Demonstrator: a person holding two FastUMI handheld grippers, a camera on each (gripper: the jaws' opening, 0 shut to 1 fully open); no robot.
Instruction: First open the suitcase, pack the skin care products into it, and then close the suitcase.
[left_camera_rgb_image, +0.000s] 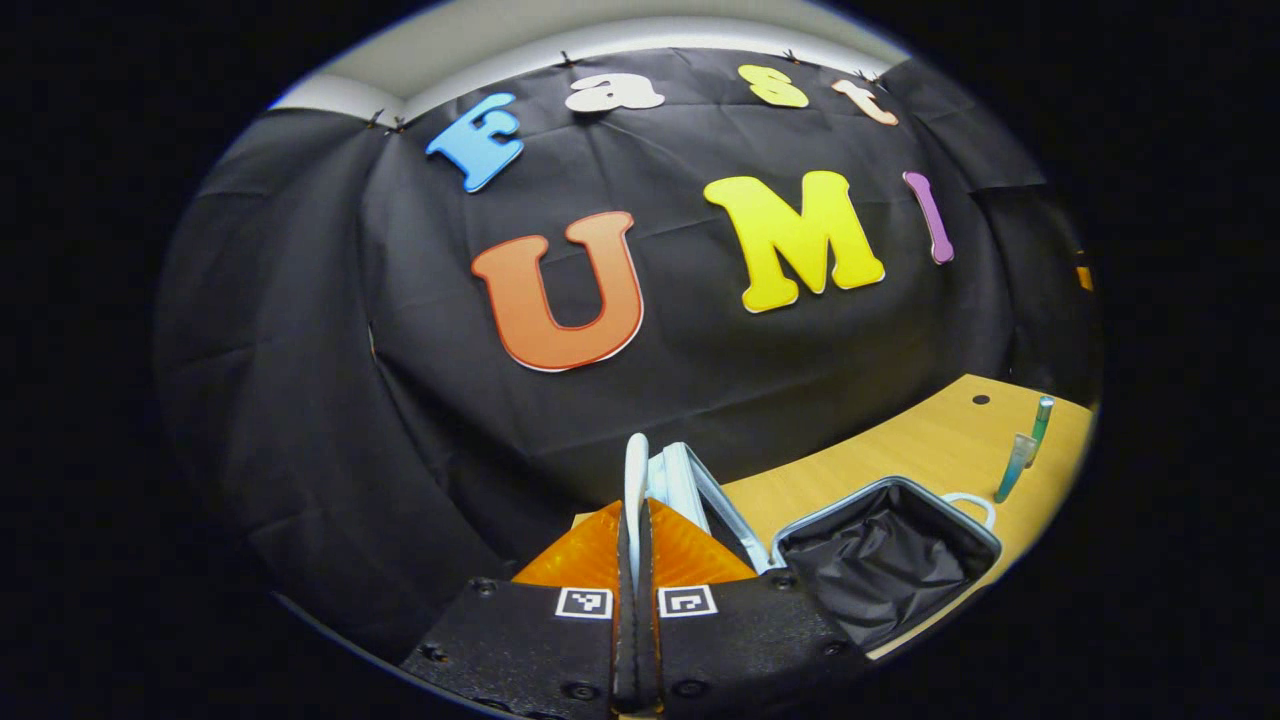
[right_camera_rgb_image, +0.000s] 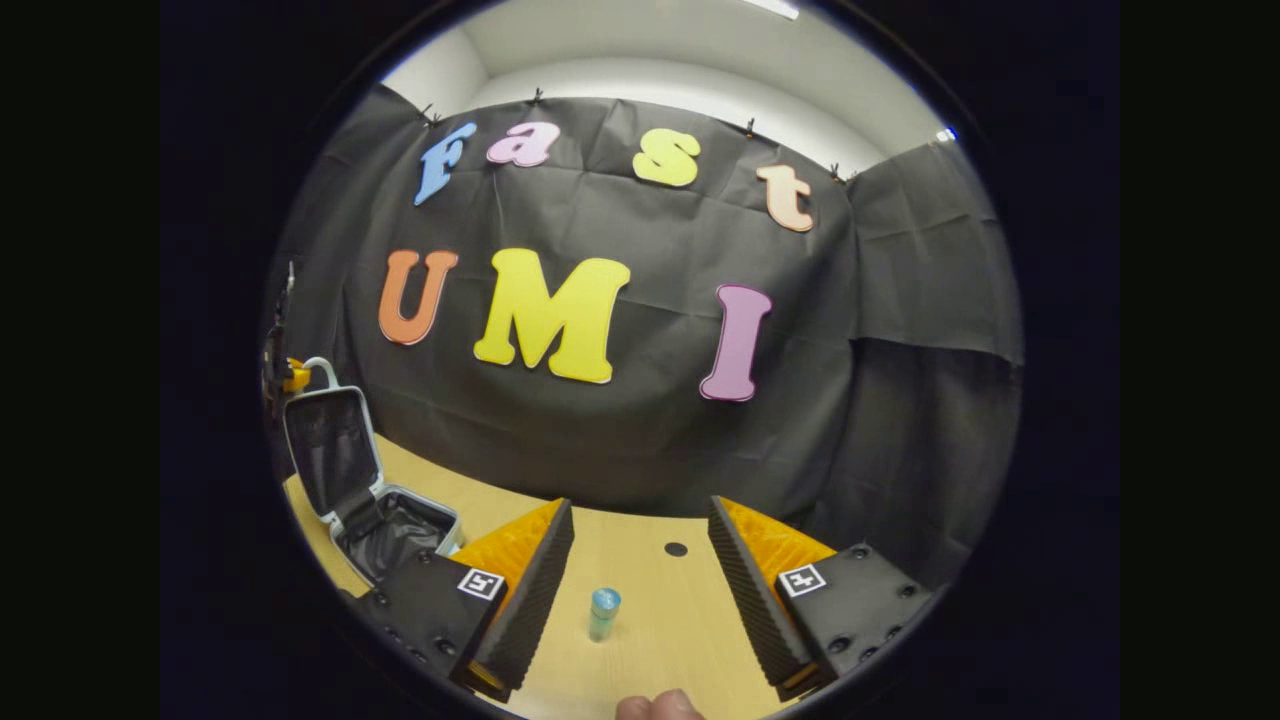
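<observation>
The suitcase (right_camera_rgb_image: 375, 490) stands open, a stiff shell with soft dark lining. The left gripper (left_camera_rgb_image: 636, 540) pinches its raised lid's handle (left_camera_rgb_image: 636, 475), a firm, narrow hold that looks likely to pivot. Ahead of the right gripper (right_camera_rgb_image: 640, 580), between its spread fingers, a small capped bottle (right_camera_rgb_image: 603, 613) stands upright: probably light, smooth, tippy; best taken mid-body. The wooden table (right_camera_rgb_image: 640, 540) is flat and slick, with booth cloth close behind.
</observation>
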